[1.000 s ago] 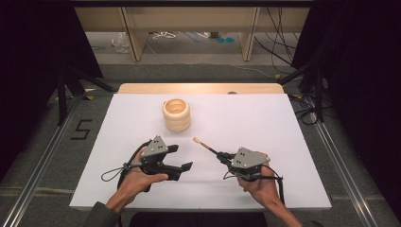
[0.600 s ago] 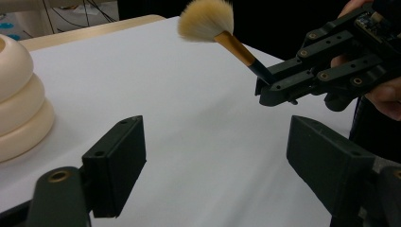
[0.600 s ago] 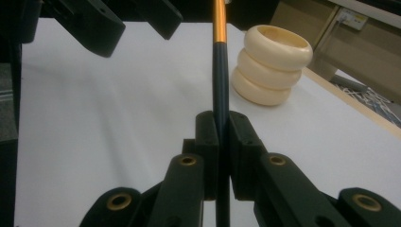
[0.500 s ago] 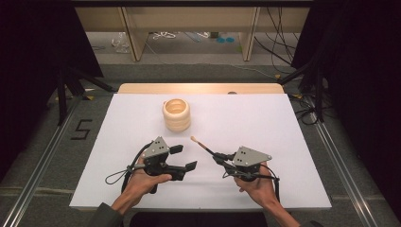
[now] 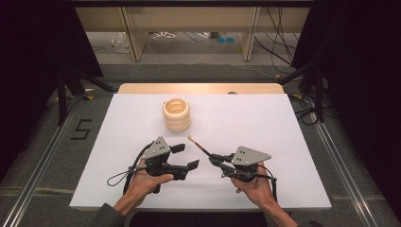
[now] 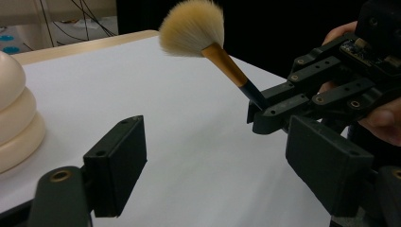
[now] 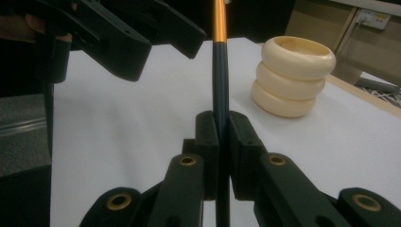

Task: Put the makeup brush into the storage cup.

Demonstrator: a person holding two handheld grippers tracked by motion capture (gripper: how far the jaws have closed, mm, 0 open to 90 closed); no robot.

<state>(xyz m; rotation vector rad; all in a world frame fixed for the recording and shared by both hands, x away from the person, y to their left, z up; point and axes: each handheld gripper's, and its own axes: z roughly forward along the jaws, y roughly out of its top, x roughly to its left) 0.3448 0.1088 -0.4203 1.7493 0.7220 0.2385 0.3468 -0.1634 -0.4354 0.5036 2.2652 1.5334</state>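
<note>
Tools, two: right tool (image 5: 213, 158) clamping one brush (image 5: 198, 145); one ringed holder (image 5: 176, 115)

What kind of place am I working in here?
Likely a lab recording bay: a white table flanked by black curtains, loose cables on the floor, and a taped "5" beside floor rails.

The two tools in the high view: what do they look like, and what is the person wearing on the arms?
Both are black two-jaw tools with linkage arms and flat rectangular pads; brass-coloured rivets mark the joints. The left tool and the right tool each carry a grey three-cornered plate dotted with small holes on top. A black cable loops from the left one. A dark olive sleeve covers the left forearm.
</note>
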